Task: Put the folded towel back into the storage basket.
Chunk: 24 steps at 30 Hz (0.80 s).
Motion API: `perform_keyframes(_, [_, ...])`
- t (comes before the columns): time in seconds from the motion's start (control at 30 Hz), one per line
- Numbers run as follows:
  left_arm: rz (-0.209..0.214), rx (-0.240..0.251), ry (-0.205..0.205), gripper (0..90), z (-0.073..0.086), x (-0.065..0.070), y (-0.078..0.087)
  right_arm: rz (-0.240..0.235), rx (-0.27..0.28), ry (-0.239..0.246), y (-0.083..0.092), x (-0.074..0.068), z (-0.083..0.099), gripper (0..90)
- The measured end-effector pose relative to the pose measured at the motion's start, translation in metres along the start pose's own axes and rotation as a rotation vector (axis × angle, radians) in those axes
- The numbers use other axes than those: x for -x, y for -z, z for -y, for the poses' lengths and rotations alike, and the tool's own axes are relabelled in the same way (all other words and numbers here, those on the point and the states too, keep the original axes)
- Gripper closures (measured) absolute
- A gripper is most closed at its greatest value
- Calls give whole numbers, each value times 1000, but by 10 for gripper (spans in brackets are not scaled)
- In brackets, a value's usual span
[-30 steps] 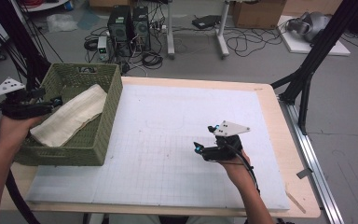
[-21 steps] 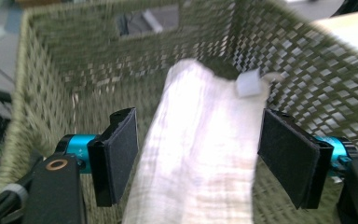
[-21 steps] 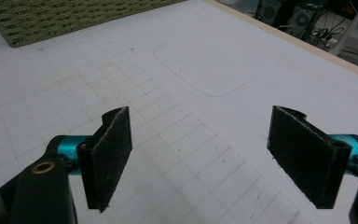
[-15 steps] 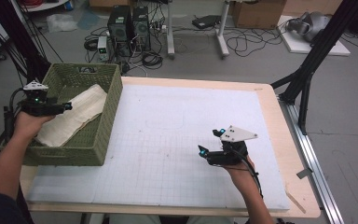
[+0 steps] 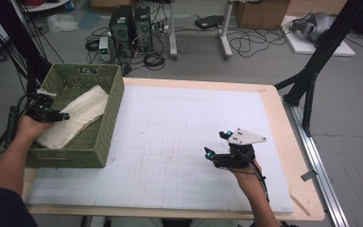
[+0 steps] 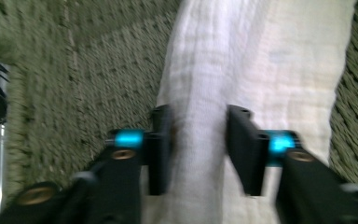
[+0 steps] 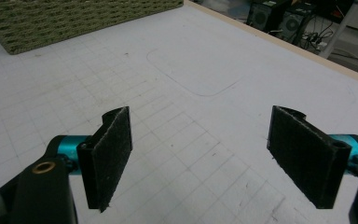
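A cream folded cloth (image 5: 82, 111) lies in a green woven basket (image 5: 108, 94) at the table's left end. My left gripper (image 5: 61, 116) is down inside the basket on the cloth's near-left part. In the left gripper view its jaws have just been closing, and the left gripper (image 6: 198, 144) now pinches a raised ridge of the cloth (image 6: 270, 70) between both pads, with the basket floor (image 6: 98, 74) to either side. My right gripper (image 5: 216, 143) hovers low over the white mat at the front right, and in its own view the right gripper (image 7: 205, 154) is open and holds nothing.
A white gridded mat (image 5: 170, 123) covers most of the wooden table (image 5: 283, 142). The basket's side wall (image 7: 74, 18) shows far off in the right gripper view. Computer towers (image 5: 130, 23) and cables sit on the floor behind the table.
My left hand has dropped from the basket's left rim down into the basket onto the cloth, and its jaws have drawn together on a fold. The right hand has stayed in place.
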<state>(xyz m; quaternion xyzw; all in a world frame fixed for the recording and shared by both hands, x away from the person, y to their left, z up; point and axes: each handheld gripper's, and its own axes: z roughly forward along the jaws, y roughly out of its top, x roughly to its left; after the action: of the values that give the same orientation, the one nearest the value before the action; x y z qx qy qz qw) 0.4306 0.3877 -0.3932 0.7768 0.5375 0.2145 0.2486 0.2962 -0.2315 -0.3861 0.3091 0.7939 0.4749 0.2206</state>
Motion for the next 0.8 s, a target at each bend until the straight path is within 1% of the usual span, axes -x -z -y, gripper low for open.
perform_keyframes(0.03, [7,7,-7,809,0,1,1,-1,-2,-1,0,0,0,216])
perform_keyframes(0.07, [9,13,-20,836,-1,3,2,0,-1,1,0,0,0,216])
perform_keyframes(0.1, [0,23,-39,854,-2,4,3,0,-1,2,0,1,0,216])
perform_keyframes(0.13, [3,34,-47,857,-3,6,5,0,-4,-3,1,1,1,216])
perform_keyframes(0.2, [4,47,-90,859,-4,10,7,0,-4,-4,1,1,1,216])
perform_keyframes(0.27, [-3,34,-145,859,-5,16,8,-1,-3,-5,1,1,1,216])
perform_keyframes(0.33, [-6,7,-175,858,-5,21,7,-1,-2,-4,1,0,1,216])
perform_keyframes(0.37, [-10,-3,-199,858,-5,24,6,-1,-1,0,1,0,0,216])
perform_keyframes(0.4, [0,-15,-212,857,-5,27,5,0,-2,0,1,0,0,216])
perform_keyframes(0.47, [30,-37,-234,840,-5,32,4,-2,-3,-2,1,-1,0,216])
perform_keyframes(0.53, [70,-48,-249,815,-6,37,3,3,-2,0,1,0,0,216])
perform_keyframes(0.57, [87,-58,-240,783,-6,39,2,2,-3,-1,1,0,0,216])
perform_keyframes(0.6, [128,-81,-221,747,-5,40,-2,2,-5,-2,1,0,0,216])
perform_keyframes(0.63, [149,-113,-211,704,-4,41,-4,4,-6,-3,0,0,0,216])
perform_keyframes(0.67, [181,-143,-204,681,-2,43,-7,7,-5,-3,0,1,0,216])
perform_keyframes(0.7, [209,-171,-197,639,-1,44,-10,5,-6,-5,0,1,0,216])
perform_keyframes(0.73, [237,-189,-193,608,1,45,-11,6,-8,-4,1,1,0,216])
perform_keyframes(0.77, [254,-197,-194,578,1,46,-10,5,-7,-1,1,1,0,216])
perform_keyframes(0.8, [261,-189,-186,565,1,46,-9,5,-5,0,1,1,0,216])
